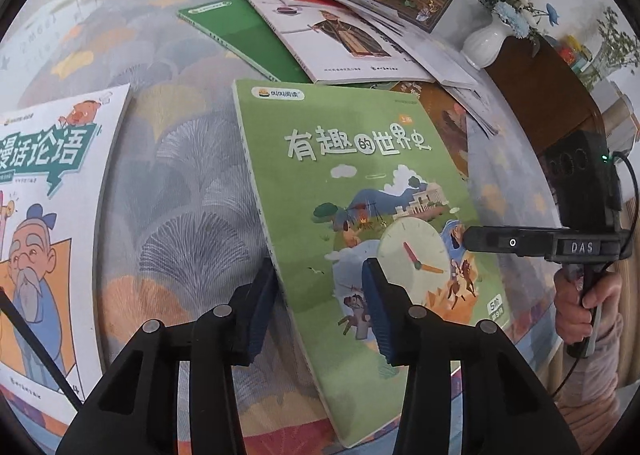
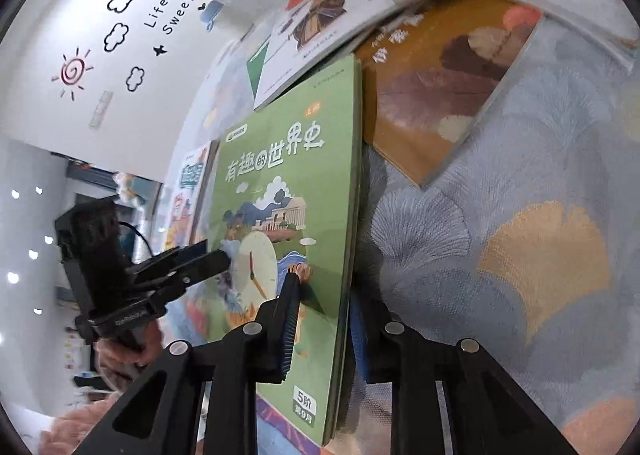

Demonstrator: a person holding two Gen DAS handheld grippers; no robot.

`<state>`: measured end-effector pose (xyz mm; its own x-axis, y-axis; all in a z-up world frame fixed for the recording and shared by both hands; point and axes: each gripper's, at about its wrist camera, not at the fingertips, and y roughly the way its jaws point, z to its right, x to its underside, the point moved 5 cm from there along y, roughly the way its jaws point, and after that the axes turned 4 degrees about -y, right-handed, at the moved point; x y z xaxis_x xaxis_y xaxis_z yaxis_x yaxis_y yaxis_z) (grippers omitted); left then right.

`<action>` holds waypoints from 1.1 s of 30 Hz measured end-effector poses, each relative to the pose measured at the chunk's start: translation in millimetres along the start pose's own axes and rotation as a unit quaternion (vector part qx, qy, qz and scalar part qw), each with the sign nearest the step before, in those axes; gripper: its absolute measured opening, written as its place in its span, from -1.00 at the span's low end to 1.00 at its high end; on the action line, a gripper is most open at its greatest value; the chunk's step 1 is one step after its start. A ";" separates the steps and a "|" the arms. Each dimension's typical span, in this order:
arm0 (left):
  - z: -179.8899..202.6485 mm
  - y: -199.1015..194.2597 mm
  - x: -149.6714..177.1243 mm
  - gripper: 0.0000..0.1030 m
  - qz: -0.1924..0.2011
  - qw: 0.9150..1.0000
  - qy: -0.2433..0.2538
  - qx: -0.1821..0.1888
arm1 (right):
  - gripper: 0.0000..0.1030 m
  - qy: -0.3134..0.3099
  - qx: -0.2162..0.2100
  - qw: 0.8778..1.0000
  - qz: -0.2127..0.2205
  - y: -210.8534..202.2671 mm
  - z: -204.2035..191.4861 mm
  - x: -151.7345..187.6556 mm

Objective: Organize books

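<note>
A patterned cloth [image 1: 180, 183] in grey fan shapes covers the table, and books lie scattered across it. Up at the far end there's a loose heap: a green book [image 1: 236, 35], a white one with a robed figure [image 1: 340, 43], a brown leaf-covered book [image 2: 448, 83]. A white cartoon book [image 1: 44, 215] lies flat on the left. Centre stage, the green history book [image 1: 360, 215] is tilted up off the cloth, and both tools have hold of it! The left gripper [image 1: 320, 307] has its jaws drawn narrow, one pad on the cover, one behind the spine edge. The right gripper [image 2: 324, 331] pinches the opposite edge, jaws nearly together on the pages. A white vase [image 1: 486, 43] of blue flowers stands at the table's far corner.
</note>
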<state>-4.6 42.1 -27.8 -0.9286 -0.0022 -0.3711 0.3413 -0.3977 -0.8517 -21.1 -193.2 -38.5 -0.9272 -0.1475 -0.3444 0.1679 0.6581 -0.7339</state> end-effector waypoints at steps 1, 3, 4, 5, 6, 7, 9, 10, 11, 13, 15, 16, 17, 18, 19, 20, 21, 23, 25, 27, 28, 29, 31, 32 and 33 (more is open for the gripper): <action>-1.5 -0.1 -0.9 -0.19 0.001 1.000 -0.002 0.001 | -0.57 -0.011 0.016 1.000 0.006 -0.2 -4.7 1.2; -2.6 -0.1 -1.4 -0.19 0.003 1.000 -0.008 0.003 | -0.54 -0.006 0.027 1.000 0.010 -1.3 -5.6 2.5; -2.3 -0.3 -1.7 -0.19 0.004 1.000 -0.008 0.001 | -0.52 -0.005 0.029 1.000 0.011 -0.8 -4.9 1.8; -1.4 -0.8 -1.2 -0.18 0.005 1.000 -0.007 -0.005 | -0.49 0.000 0.028 1.000 0.012 -1.1 -5.1 2.0; -0.2 -1.0 -0.9 -0.18 0.004 1.000 -0.004 -0.011 | -0.48 0.004 0.027 1.000 0.012 -2.9 -3.8 3.9; 1.3 -0.8 -1.1 -0.17 0.004 1.000 -0.001 -0.016 | -0.48 0.011 0.029 0.999 0.011 -3.3 -4.1 4.5; 1.8 -0.7 -1.3 -0.17 -0.004 1.000 0.000 -0.018 | -0.48 0.012 0.037 0.999 0.007 0.4 -7.9 2.8; 1.0 -1.1 -1.1 -0.17 -0.008 1.000 -0.001 -0.016 | -0.47 0.010 0.042 0.999 0.004 0.4 -10.5 3.9; 0.3 -1.6 -0.4 -0.18 -0.012 1.000 -0.004 -0.014 | -0.47 0.005 0.047 0.999 0.001 0.3 -13.2 5.4; 0.2 -3.4 2.2 -0.18 -0.016 1.000 -0.005 -0.016 | -0.47 0.002 0.051 0.999 -0.003 3.5 -17.8 6.1; 1.5 -4.9 5.4 -0.18 -0.016 1.000 -0.001 -0.019 | -0.48 0.002 0.050 0.999 -0.006 2.8 -19.8 10.4; 1.5 -5.9 7.3 -0.19 -0.017 1.000 -0.002 -0.020 | -0.48 0.002 0.051 0.999 -0.008 2.4 -21.1 12.7; 1.6 -6.5 8.6 -0.19 -0.018 1.000 -0.001 -0.021 | -0.48 0.001 0.052 0.999 -0.010 2.3 -23.6 15.7; 1.9 -7.1 9.6 -0.19 -0.019 1.000 -0.001 -0.022 | -0.48 -0.001 0.054 0.998 -0.010 3.3 -25.9 16.8; 1.7 -8.0 10.9 -0.19 -0.020 1.000 -0.001 -0.022 | -0.48 -0.006 0.059 0.998 -0.011 3.2 -29.4 19.7; 1.5 -8.6 11.6 -0.21 -0.021 1.000 -0.002 -0.020 | -0.48 -0.009 0.062 0.998 -0.011 3.5 -31.5 21.4; 1.3 -9.2 12.6 -0.21 -0.022 1.000 -0.004 -0.019 | -0.48 -0.015 0.065 0.998 -0.013 3.8 -35.4 24.0; 0.5 -10.7 14.4 -0.21 -0.023 1.000 -0.005 -0.020 | -0.48 -0.027 0.071 0.997 -0.017 3.9 -43.6 29.0; 0.4 -11.8 16.1 -0.21 -0.026 0.999 -0.002 -0.022 | -0.48 -0.040 0.078 0.996 -0.020 4.1 -50.5 34.0; -0.2 -13.7 18.4 -0.21 -0.029 0.999 0.003 -0.023 | -0.48 -0.050 0.083 0.995 -0.022 4.1 -56.6 37.0; -1.3 -15.0 19.1 -0.21 -0.030 0.999 0.001 -0.022 | -0.48 -0.051 0.084 0.995 -0.023 4.5 -59.4 37.5; -2.9 -16.6 19.4 -0.21 -0.031 0.999 -0.002 -0.020 | -0.48 -0.053 0.083 0.995 -0.023 4.6 -62.7 37.3; -5.6 -19.9 18.6 -0.21 -0.030 0.999 -0.006 -0.016 | -0.48 -0.061 0.086 0.994 -0.019 4.7 -70.9 34.8; -7.7 -23.0 17.5 -0.21 -0.026 1.000 -0.008 -0.013 | -0.48 -0.064 0.087 0.994 -0.017 4.5 -75.7 33.7; -9.3 -25.8 16.5 -0.21 -0.024 1.000 -0.011 -0.011 | -0.48 -0.069 0.088 0.994 -0.015 3.6 -80.0 33.0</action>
<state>-27.4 60.9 -15.4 -0.9468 -0.0047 -0.3218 0.2998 -0.3767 -0.8765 -77.8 -136.6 -5.6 -0.8799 -0.2731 -0.3888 0.2083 0.5138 -0.8322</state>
